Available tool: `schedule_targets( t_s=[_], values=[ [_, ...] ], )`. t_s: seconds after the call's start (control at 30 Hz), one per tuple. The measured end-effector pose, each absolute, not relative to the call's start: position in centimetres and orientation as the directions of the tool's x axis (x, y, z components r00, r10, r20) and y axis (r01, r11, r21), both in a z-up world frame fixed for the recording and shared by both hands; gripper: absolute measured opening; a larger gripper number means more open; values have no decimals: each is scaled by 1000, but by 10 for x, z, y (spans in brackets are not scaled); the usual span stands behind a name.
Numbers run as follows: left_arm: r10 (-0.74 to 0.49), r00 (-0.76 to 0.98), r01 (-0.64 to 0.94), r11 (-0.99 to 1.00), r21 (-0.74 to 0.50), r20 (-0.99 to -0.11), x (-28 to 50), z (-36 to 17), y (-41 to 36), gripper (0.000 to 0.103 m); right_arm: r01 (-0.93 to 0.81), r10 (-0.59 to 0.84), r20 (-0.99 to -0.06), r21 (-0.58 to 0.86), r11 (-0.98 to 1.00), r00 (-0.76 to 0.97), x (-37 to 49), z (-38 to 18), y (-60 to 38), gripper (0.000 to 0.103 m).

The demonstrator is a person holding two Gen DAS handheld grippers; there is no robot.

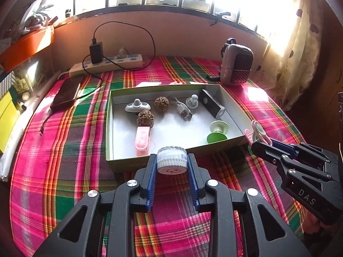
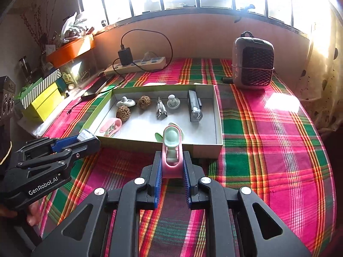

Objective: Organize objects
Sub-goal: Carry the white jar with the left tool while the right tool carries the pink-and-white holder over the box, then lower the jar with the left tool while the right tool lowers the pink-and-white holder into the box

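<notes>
Presently both claws hold. Left gripper [image 1: 172, 167] clamps a small clear jar with white ribbed lid [image 1: 171, 160]; right gripper [image 2: 171, 167] is pinched on a pink plastic clip with pale-green insert [image 2: 172, 147], long axis pointing ahead. Shallow white cardboard tray [image 1: 233, 107] lies directly ahead, just beyond both. Inside: two brown wrinkled walnuts [image 1: 161, 104], one matching pink clip [image 1: 142, 139].

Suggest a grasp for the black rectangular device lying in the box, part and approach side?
Take the black device across its narrow width, mid-body, coming from straight above. It lies flat on the box floor with its long axis running away from the camera; its long sides look free on both flanks, though the box's right wall stands nearby, so a side approach seems cramped.
</notes>
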State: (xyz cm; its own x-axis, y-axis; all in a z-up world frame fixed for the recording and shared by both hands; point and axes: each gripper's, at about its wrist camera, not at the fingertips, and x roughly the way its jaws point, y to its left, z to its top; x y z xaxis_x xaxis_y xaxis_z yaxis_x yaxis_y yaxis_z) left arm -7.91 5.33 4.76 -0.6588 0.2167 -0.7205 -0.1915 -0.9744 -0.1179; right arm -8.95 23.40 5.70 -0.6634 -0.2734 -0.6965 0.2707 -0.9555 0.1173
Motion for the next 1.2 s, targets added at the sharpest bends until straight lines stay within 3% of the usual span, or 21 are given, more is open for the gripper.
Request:
schedule_targets(
  t_s=[0.53, 1.2],
  values=[
    [217, -647, -179, -975, -131, -731, -122, 45, 62, 25, 269, -297, -694, 153, -951, -656, -145, 65, 231, 18],
    [210, -618, -176, -976, -127, -758, -157, 24, 69, 25, 289, -304, -757, 158, -944, -579, -197, 37, 212, 18]
  ],
)
